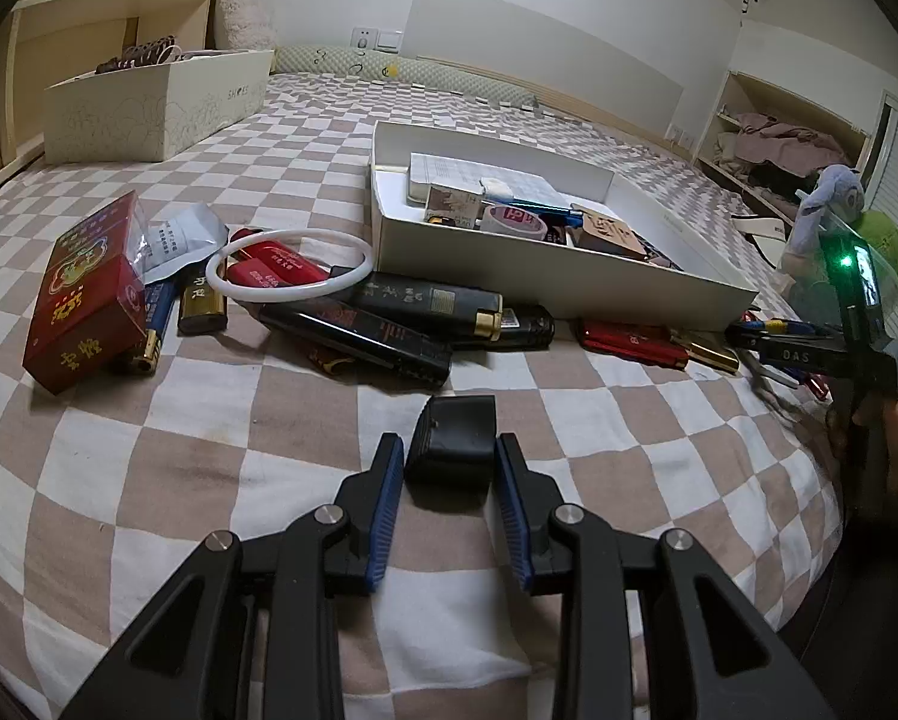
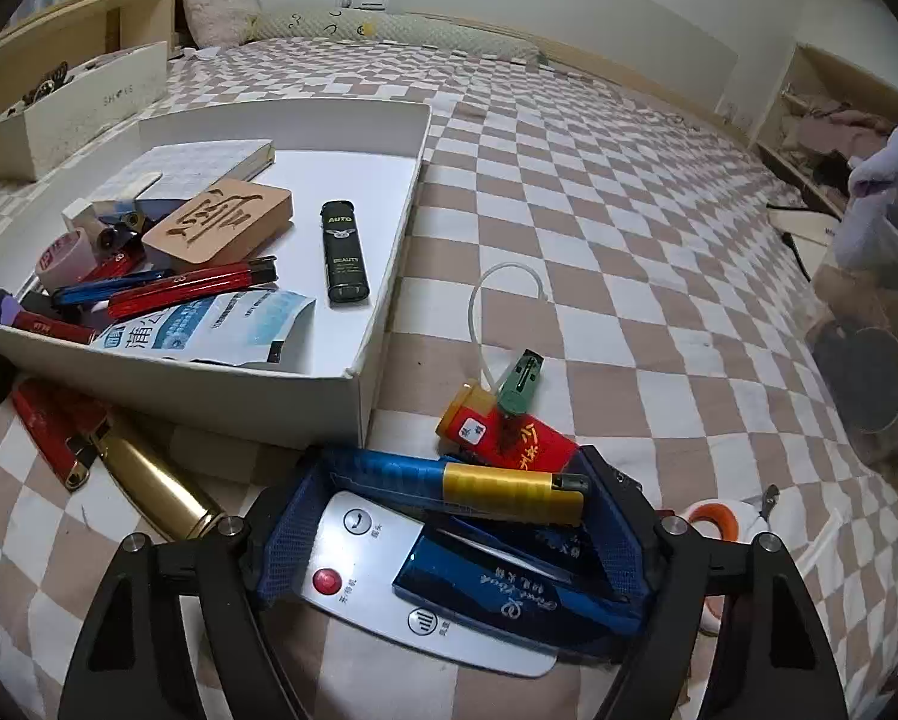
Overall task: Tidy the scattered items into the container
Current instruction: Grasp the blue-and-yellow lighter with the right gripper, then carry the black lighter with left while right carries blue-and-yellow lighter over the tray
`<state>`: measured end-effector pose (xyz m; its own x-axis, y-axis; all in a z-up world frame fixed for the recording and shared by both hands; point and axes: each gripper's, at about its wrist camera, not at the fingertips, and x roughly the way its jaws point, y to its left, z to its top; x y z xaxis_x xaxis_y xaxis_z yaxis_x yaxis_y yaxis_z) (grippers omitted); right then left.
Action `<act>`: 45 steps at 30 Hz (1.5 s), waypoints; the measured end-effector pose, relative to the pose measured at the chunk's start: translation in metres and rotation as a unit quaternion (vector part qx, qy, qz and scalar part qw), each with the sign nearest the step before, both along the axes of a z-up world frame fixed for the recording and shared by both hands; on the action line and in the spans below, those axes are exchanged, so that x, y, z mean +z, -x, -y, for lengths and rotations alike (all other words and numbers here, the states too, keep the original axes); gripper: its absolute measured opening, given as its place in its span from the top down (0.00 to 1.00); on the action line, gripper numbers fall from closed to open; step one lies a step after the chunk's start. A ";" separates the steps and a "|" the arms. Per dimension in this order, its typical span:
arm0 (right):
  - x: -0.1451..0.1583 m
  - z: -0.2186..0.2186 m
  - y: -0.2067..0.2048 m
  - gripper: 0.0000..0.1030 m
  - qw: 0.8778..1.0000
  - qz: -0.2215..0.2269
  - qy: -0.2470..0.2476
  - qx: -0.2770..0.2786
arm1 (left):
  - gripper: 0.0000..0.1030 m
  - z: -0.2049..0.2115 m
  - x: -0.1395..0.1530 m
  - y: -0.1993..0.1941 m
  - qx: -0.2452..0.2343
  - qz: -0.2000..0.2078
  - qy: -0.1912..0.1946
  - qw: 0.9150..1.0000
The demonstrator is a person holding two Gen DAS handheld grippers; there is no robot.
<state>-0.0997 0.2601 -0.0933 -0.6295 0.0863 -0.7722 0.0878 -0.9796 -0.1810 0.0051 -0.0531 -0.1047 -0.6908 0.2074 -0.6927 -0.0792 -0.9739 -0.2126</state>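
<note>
My left gripper [image 1: 451,456] is shut on a small black box [image 1: 452,450] that sits on the checked bedspread. Beyond it lies the white shallow box [image 1: 557,267] with several items inside. Left of that box are a red pack [image 1: 83,306], a white ring [image 1: 290,267] and black lighters [image 1: 425,300]. In the right wrist view my right gripper [image 2: 455,498] is shut lengthwise on a blue and gold lighter [image 2: 455,483], its ends against both pads. Under it lie a white remote [image 2: 389,588] and a blue pack [image 2: 527,576]. The white box [image 2: 209,390] is just ahead to the left.
A red lighter with an orange cap [image 2: 509,435] and a green clip [image 2: 518,387] lie right of the box corner. A gold lighter [image 2: 155,486] lies by its front wall. A shoe box [image 1: 155,105] stands far left. A clear bin [image 2: 875,360] stands at the right.
</note>
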 end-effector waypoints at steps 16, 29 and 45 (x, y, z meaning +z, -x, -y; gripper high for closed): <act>0.019 0.023 -0.046 0.22 0.994 0.001 0.100 0.045 | 0.70 -0.005 0.006 -0.002 0.004 0.010 0.004 1.000; 0.039 0.053 -0.061 0.22 0.981 0.006 0.164 0.100 | 0.70 -0.023 0.037 0.007 -0.022 -0.018 -0.018 0.999; 0.080 0.057 -0.039 0.21 0.973 -0.042 0.195 0.113 | 0.70 -0.038 0.052 0.024 -0.048 -0.019 -0.002 0.999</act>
